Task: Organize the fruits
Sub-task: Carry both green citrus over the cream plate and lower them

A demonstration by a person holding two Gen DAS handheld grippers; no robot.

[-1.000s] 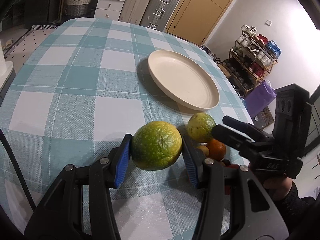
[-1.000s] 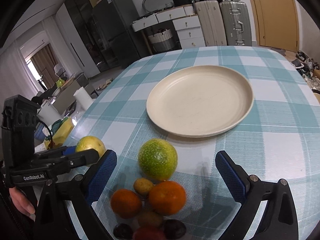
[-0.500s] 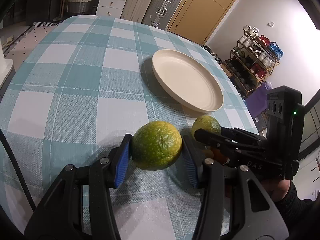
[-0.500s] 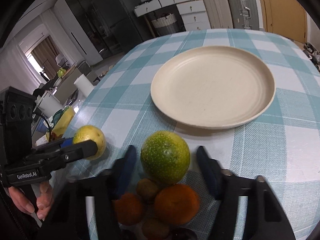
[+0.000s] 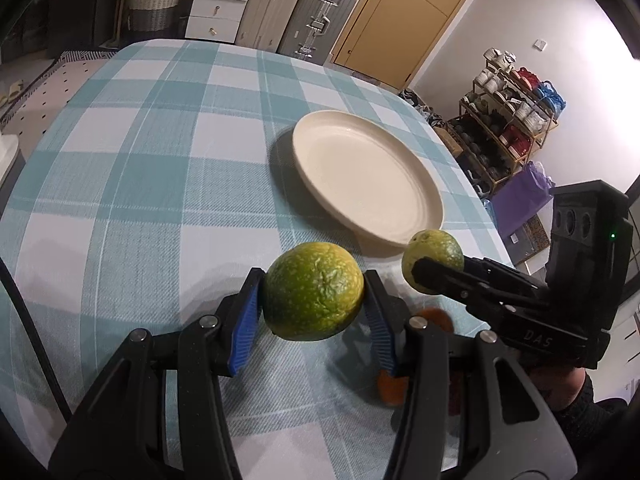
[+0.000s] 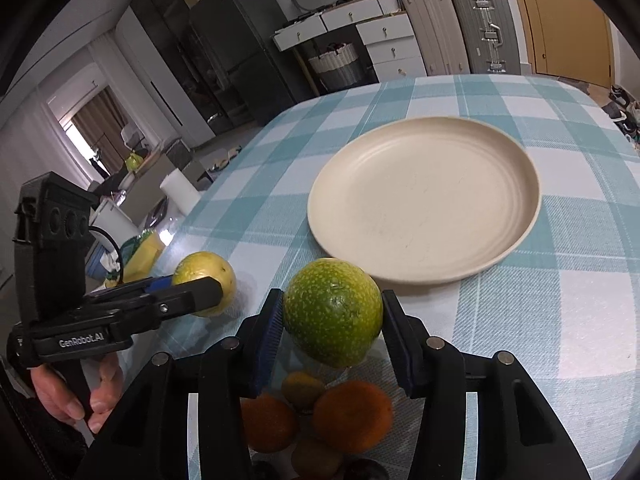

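My left gripper (image 5: 314, 300) is shut on a yellow-green citrus fruit (image 5: 314, 291) and holds it above the checked tablecloth, short of the empty cream plate (image 5: 366, 178). My right gripper (image 6: 330, 320) is shut on a second green citrus fruit (image 6: 333, 312), lifted just above a pile of fruit: two oranges (image 6: 352, 416), small brown fruits (image 6: 302, 388) and dark ones at the bottom edge. The plate (image 6: 424, 204) lies just beyond it. Each gripper shows in the other's view, the right (image 5: 432, 268) and the left (image 6: 196, 288).
The table (image 5: 132, 184) wears a teal and white checked cloth. Drawers, suitcases and a door stand beyond the far edge. A shelf of crockery (image 5: 516, 100) is at the right. A paper roll (image 6: 180, 192) and clutter lie off the table's left side.
My right gripper moved forward, shut on the green citrus and lifted it off the pile. My left gripper has kept its fruit and stayed about where it was.
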